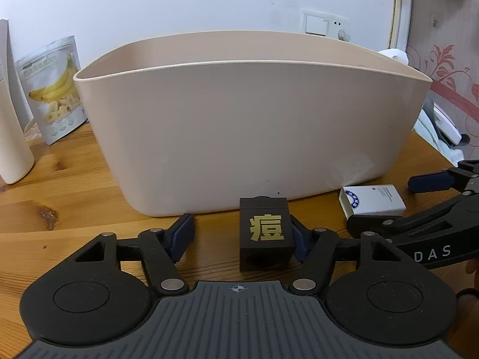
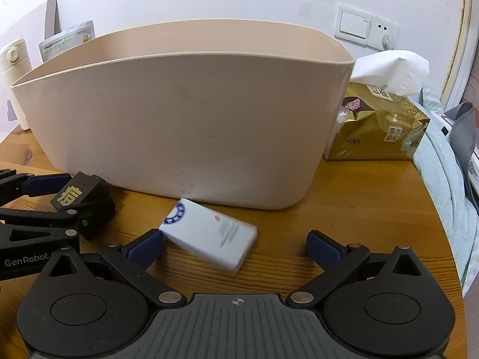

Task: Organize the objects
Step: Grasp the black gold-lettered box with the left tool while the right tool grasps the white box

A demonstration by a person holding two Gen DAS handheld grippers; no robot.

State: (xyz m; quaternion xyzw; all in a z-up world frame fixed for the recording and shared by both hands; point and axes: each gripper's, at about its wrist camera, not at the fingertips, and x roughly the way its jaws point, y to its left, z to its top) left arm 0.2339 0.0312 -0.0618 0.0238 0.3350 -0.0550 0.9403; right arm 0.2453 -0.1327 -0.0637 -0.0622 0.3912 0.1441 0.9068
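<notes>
Objects to sort here are basically two small boxes sitting on the wooden table [image 1: 74, 179], right in front of a big beige plastic bin [image 1: 239, 125] that takes up most of both views. First one is a dark brown box [image 1: 265, 234] with a gold Chinese character on its face; it lies between the fingers of the left gripper [image 1: 239, 236], hard up against the right-hand pad while the other pad stands well clear of it, so the tongs are spread wide and not pinching anything. Second one is a white box [image 2: 209, 236] with a round blue logo, lying flat and slightly angled just in front of the bin's base. The right gripper [image 2: 235, 246] is spread wide too, with its left pad touching or nearly touching the logo end of the white box and its right pad well off to the side. The two grippers sit close together, the left one's black frame showing at the left edge of the right wrist view. Around the bin: a banana chip pouch [image 1: 54, 89] leaning at the wall on the left next to a white bottle [image 1: 12, 119], and on the right a gold tissue pack [image 2: 380, 125] with a white tissue sticking up. A wall switch [image 2: 354, 25] sits on the white wall behind.
</notes>
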